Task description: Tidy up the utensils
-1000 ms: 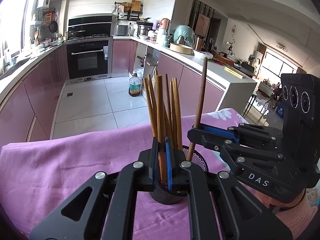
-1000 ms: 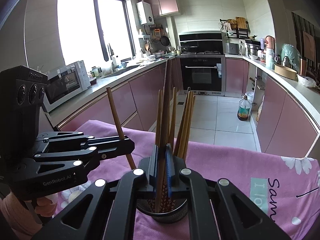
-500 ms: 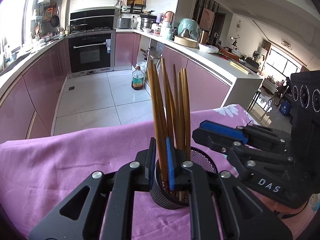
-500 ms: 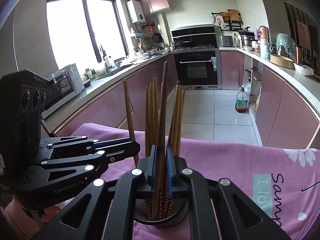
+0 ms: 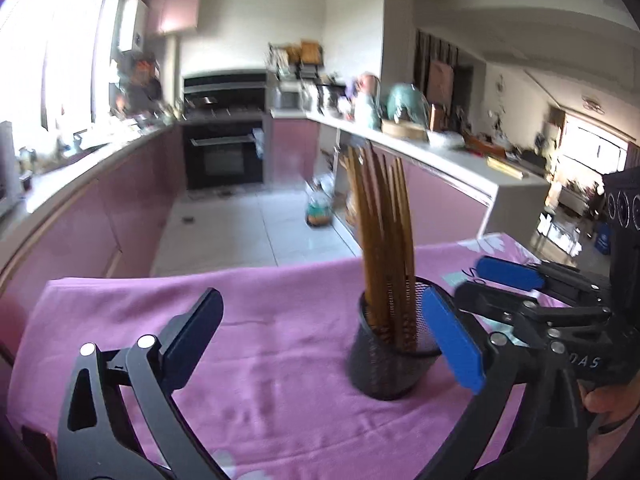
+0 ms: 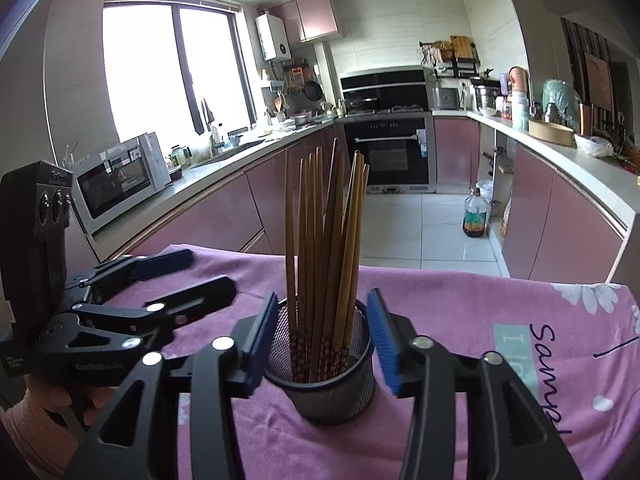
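A black mesh cup (image 6: 324, 376) stands on the purple cloth (image 6: 460, 320) and holds several brown chopsticks (image 6: 324, 240) upright. It also shows in the left wrist view (image 5: 390, 354) with the chopsticks (image 5: 384, 240). My right gripper (image 6: 324, 344) is open and empty, its jaws standing on either side of the cup without touching the chopsticks. My left gripper (image 5: 320, 340) is open wide and empty, to the left of the cup. Each gripper shows in the other's view: the left gripper (image 6: 188, 284) and the right gripper (image 5: 492, 288).
The cloth-covered table ends at its far edge above the tiled kitchen floor (image 6: 420, 224). Pink cabinets and counters line both sides. A microwave (image 6: 120, 176) sits on the left counter. A bottle (image 6: 476, 216) stands on the floor.
Both grippers have let go of their chopsticks and opened. All the chopsticks now stand in the cup. The left gripper has swung left and back from the cup.
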Tool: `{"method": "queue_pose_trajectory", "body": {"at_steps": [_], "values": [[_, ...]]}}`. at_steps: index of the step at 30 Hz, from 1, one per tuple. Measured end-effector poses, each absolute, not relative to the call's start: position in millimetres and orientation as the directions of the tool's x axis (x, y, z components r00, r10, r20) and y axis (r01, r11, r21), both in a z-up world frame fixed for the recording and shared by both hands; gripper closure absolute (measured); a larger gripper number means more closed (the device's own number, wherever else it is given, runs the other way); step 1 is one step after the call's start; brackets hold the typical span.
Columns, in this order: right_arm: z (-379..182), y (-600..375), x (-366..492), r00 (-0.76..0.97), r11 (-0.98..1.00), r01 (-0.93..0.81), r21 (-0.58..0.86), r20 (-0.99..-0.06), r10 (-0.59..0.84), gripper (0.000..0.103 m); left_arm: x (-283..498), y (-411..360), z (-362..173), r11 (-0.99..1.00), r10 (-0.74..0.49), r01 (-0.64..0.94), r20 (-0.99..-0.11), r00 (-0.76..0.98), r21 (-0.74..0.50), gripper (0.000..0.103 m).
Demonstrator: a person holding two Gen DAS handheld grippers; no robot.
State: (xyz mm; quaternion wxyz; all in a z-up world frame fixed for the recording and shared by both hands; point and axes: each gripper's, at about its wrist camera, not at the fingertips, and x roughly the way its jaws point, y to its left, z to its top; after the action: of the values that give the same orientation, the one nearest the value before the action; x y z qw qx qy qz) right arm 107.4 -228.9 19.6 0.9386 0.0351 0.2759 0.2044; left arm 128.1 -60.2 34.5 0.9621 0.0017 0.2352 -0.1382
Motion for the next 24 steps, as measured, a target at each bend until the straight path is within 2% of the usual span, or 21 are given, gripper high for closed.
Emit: {"method": "queue_pose_trajectory", "body": {"at_steps": [2, 3, 5, 7, 17, 24], "values": [[16.3, -229.3, 95.1, 0.778, 0.918, -0.36, 0.165, -0.49, 0.394, 0.043, 114.5, -50.3, 30.8, 0.968, -0.246, 0.242, -0.437, 0.865, -0.066, 0.006], [14.2, -230.0, 89.3, 0.788, 0.921, -0.355, 0.159, -0.479, 0.386, 0.031, 109.0, -45.8, 29.3, 0.971, -0.237, 0.23, -0.429, 0.872, -0.068, 0.006], [9.7, -229.7, 76.3, 0.807, 0.928, -0.347, 0.133, -0.462, 0.368, 0.023, 95.7, -34.9, 25.7, 0.98, -0.198, 0.189, -0.412, 0.889, -0.065, 0.006], [5.0, -229.7, 65.5, 0.825, 0.937, -0.331, 0.113, -0.447, 0.345, 0.008, 82.2, -22.7, 21.3, 0.985, -0.173, 0.157, -0.4, 0.9, -0.072, 0.006], [-11.0, -232.1, 20.2, 0.895, 0.967, -0.254, 0.027, -0.372, 0.246, 0.007, 31.1, 16.2, 9.5, 0.995, -0.073, 0.045, -0.338, 0.938, -0.091, 0.006], [-12.6, -230.1, 0.7, 0.937, 0.983, -0.185, 0.003, -0.3, 0.177, 0.007, 8.2, 12.4, 10.8, 0.999, -0.024, 0.013, -0.274, 0.961, -0.041, 0.006]]}}
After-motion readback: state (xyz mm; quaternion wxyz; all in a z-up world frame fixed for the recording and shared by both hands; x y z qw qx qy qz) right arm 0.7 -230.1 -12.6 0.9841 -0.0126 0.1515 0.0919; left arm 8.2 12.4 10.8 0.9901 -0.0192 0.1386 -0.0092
